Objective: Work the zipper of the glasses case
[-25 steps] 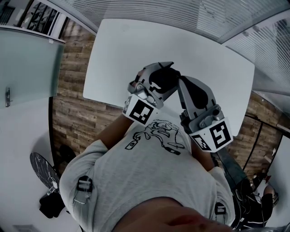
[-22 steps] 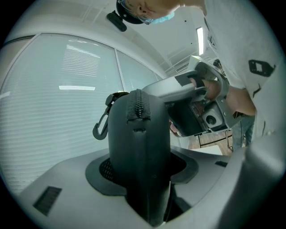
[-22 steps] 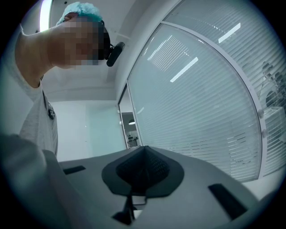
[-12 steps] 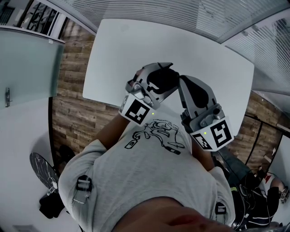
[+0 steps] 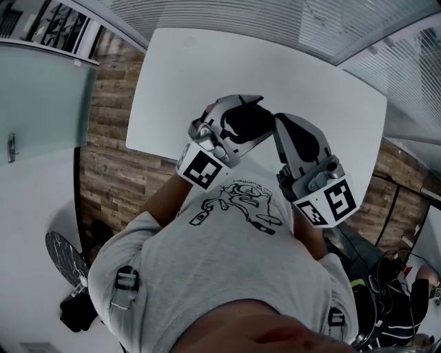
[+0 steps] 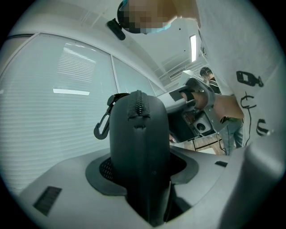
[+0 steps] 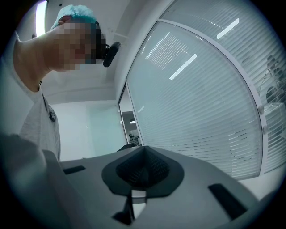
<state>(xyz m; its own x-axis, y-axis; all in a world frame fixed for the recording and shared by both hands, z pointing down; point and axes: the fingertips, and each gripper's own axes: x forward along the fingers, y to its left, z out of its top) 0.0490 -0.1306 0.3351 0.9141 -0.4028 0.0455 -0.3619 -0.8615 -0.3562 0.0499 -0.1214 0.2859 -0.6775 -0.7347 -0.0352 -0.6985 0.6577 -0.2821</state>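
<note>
Inside the left gripper (image 6: 140, 169) — clamped tight — sits the glasses case (image 6: 136, 129); right gripper (image 7: 143, 170) closed alongside.

A white desk (image 5: 207, 76) with rounded corners stands on a floor (image 5: 110, 172) of brown wood planks. Its top is plain and matte. The far edge runs close beside slatted blinds (image 5: 275, 21), the left edge borders the planks, and the middle of the near edge is hidden in the head view
</note>
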